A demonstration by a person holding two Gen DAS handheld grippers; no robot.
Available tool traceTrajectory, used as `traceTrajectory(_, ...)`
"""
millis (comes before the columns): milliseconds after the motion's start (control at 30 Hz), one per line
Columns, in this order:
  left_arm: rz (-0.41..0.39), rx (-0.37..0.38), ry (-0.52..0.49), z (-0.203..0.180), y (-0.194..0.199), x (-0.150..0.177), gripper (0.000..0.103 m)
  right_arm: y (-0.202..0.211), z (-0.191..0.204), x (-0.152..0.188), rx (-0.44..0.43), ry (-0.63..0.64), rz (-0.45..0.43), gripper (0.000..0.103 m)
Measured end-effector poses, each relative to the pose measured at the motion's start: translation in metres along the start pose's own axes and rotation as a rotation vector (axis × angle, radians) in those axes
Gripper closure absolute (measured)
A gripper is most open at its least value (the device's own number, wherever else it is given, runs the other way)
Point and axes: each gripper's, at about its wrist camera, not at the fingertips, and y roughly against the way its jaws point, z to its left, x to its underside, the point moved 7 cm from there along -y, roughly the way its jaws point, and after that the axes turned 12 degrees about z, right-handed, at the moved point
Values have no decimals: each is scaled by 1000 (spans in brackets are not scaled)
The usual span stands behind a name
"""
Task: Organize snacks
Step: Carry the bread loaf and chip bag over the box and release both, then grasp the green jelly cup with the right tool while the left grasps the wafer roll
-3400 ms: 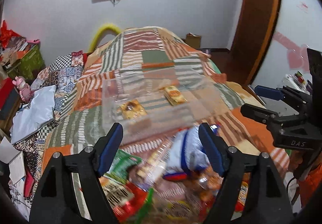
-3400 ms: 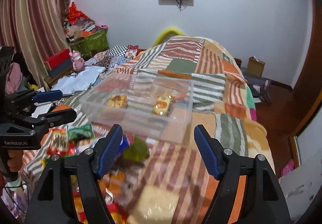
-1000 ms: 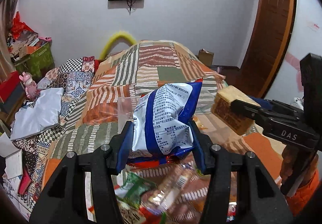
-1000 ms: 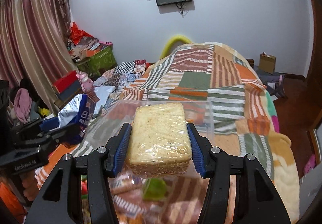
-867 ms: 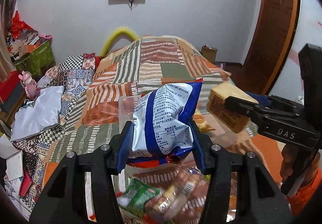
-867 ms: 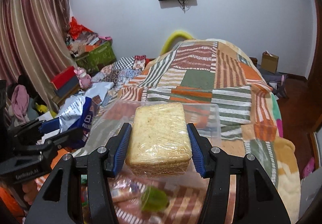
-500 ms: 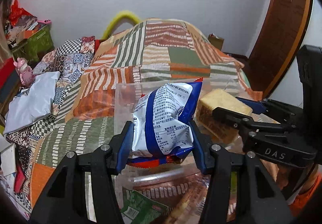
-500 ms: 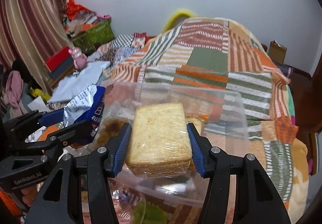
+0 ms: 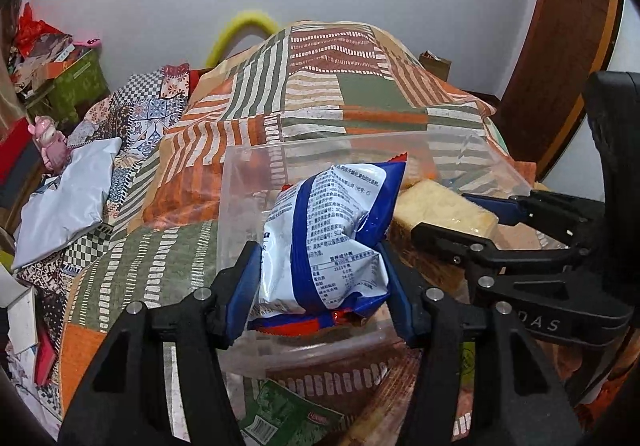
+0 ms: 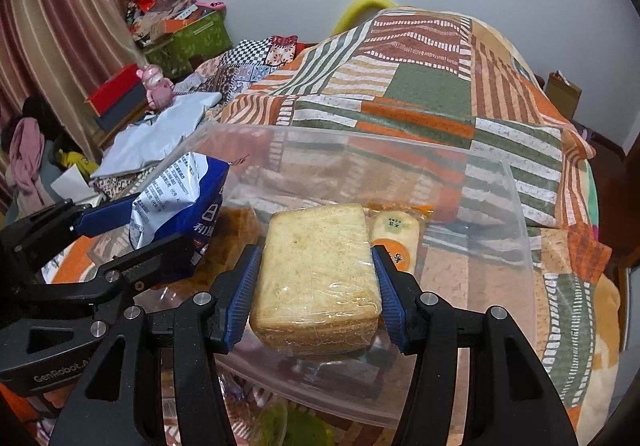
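Note:
A clear plastic bin (image 9: 256,173) (image 10: 516,213) lies on the patchwork bed. My left gripper (image 9: 320,278) is shut on a blue and white snack bag (image 9: 332,230) and holds it over the bin's left part; the bag also shows in the right wrist view (image 10: 176,197). My right gripper (image 10: 316,286) is shut on a plastic-wrapped sponge cake (image 10: 316,278) and holds it over the bin's middle; the cake shows in the left wrist view (image 9: 436,205). A small orange-labelled packet (image 10: 396,242) lies inside the bin beside the cake.
Loose snack packets, one green (image 9: 288,418), lie on the bed in front of the bin. A patchwork blanket (image 10: 420,85) covers the bed. A white pillow (image 9: 68,197), a pink toy (image 10: 154,85) and cluttered boxes are at the left. A wooden door (image 9: 560,45) stands at the right.
Both grippers have moved forward and down with their snacks, from in front of the bin to over its inside. Both stay shut on what they hold.

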Motion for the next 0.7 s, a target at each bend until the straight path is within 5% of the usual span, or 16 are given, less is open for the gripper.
traceTrajectory(700, -96, 17, -60, -17, 88, 36, 25, 95, 8, 33, 39, 23, -182, 41)
